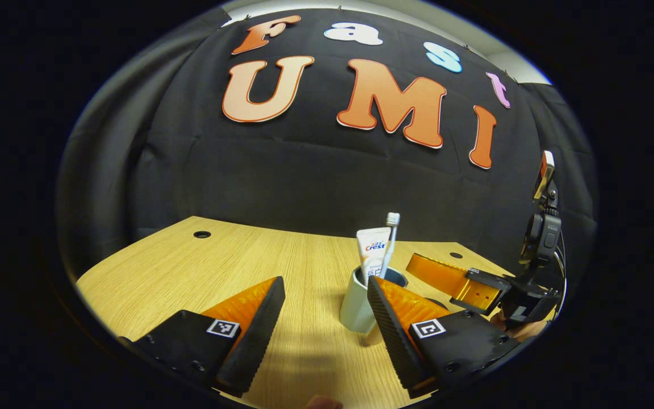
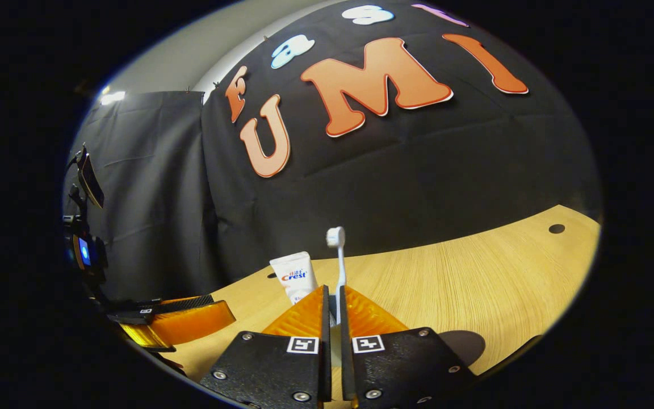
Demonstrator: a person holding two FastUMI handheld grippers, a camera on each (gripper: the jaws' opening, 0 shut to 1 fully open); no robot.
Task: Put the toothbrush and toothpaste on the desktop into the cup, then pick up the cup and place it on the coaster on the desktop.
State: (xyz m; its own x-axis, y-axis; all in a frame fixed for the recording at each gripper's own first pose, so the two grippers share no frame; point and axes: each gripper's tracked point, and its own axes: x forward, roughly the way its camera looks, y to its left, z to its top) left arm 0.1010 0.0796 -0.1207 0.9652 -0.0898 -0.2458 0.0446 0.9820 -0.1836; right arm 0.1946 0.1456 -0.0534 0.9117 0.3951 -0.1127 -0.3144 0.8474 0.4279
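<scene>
A pale grey cup stands on the wooden desktop, touching the tip of my left gripper's right finger. The white toothpaste tube and the white toothbrush stand upright in it. My left gripper is open, with the cup just right of its gap. My right gripper points at the cup from the other side. Its fingers are only a narrow gap apart, and the brush handle shows through that gap without filling it. A dark round coaster lies on the desk just right of the right gripper.
Cable holes mark the desk's far corners. The left gripper and its mounted device sit low on the left of the right gripper view. Bare wood stretches to the right there.
</scene>
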